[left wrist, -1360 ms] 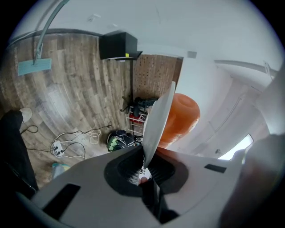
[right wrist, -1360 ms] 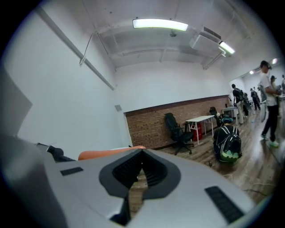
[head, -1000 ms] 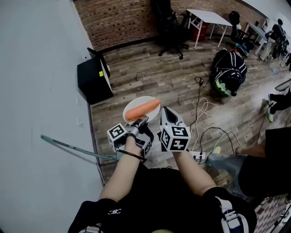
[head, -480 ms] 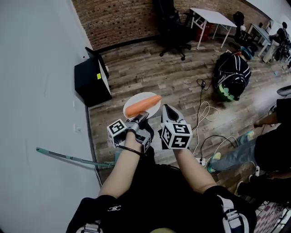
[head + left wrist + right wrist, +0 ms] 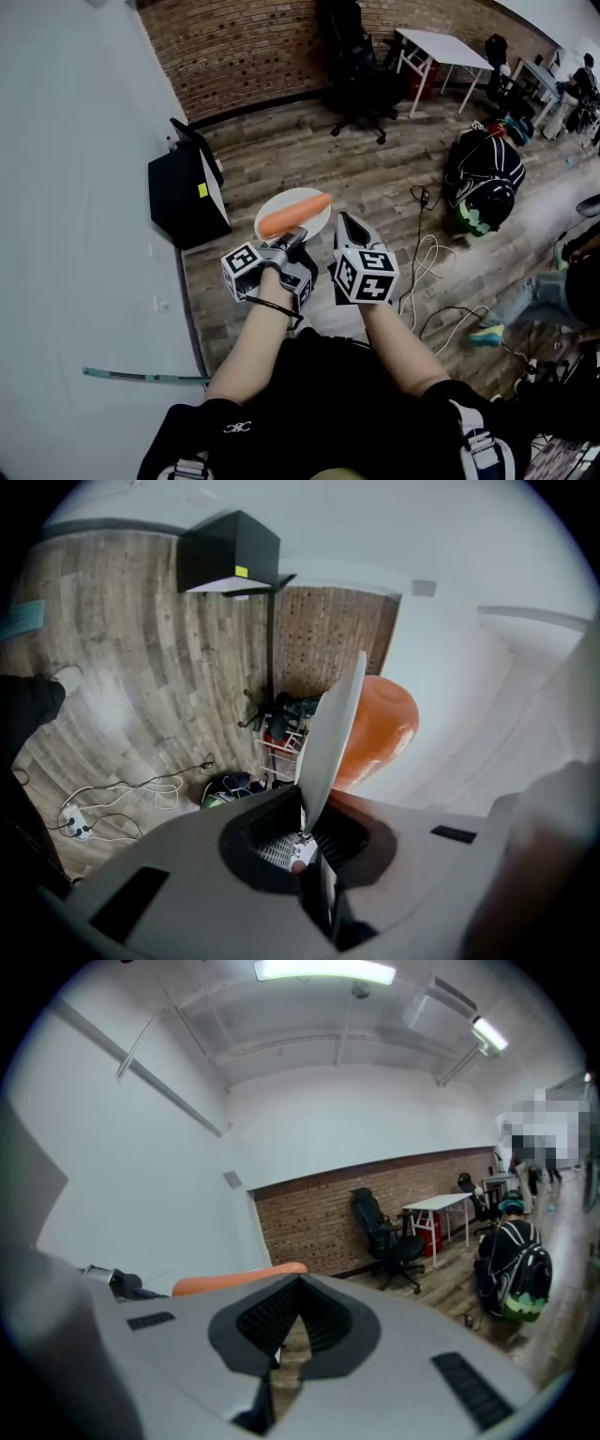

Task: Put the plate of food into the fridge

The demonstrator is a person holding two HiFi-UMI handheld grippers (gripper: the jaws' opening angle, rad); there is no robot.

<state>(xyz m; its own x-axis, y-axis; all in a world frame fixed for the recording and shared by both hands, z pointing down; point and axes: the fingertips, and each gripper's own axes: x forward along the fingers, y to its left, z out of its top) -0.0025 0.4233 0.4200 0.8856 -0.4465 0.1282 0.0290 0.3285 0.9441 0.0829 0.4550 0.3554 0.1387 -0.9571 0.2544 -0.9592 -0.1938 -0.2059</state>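
Left tool clamps the plate by its rim, carrot lying crosswise; right tool closed, empty.

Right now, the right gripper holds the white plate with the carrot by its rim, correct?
No, the left gripper holds it: the left gripper view shows the plate pinched at the rim between its jaws, the carrot on it. The right gripper is empty.

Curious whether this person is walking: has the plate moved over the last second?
Yes. The plate, held by the left tool, has come forward, nearer the black box by the wall.
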